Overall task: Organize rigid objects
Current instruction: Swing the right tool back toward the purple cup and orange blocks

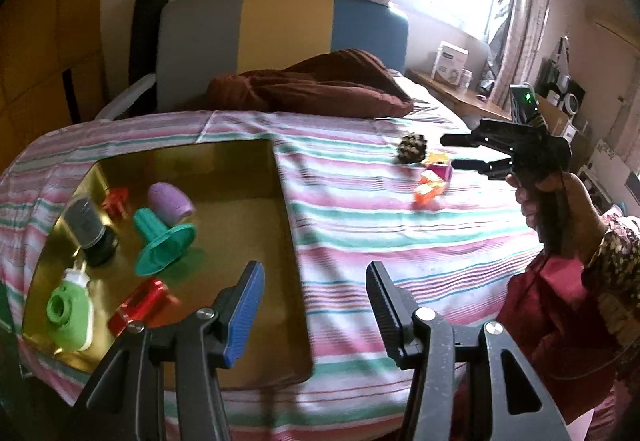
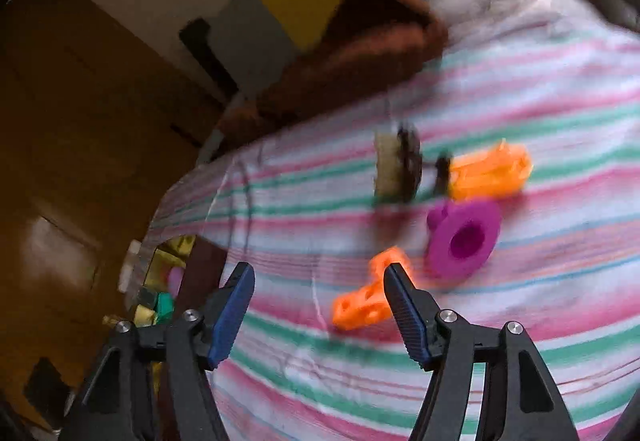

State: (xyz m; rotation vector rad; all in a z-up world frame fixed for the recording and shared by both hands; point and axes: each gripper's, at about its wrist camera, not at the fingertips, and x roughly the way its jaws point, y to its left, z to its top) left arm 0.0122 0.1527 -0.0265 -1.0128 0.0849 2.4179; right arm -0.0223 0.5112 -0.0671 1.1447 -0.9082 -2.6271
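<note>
A gold tray (image 1: pixel 224 209) lies on the striped bed. It holds a teal flanged part (image 1: pixel 162 241), a purple cylinder (image 1: pixel 170 201), a grey-black cylinder (image 1: pixel 90 229), a green toy camera (image 1: pixel 70 311) and a red clip (image 1: pixel 138 305). My left gripper (image 1: pixel 316 305) is open and empty above the tray's right edge. My right gripper (image 2: pixel 320 301) is open and empty, hovering over loose items: a small orange piece (image 2: pixel 360 305), a magenta flanged part (image 2: pixel 464 237), a larger orange piece (image 2: pixel 488 171) and a pinecone (image 2: pixel 400 169). It shows in the left view (image 1: pixel 460 153).
A brown blanket (image 1: pixel 312 85) lies at the head of the bed against a grey, yellow and blue headboard (image 1: pixel 280 29). A cluttered desk (image 1: pixel 472 89) stands at the far right under the window. A wooden door (image 2: pixel 80 161) is to the left.
</note>
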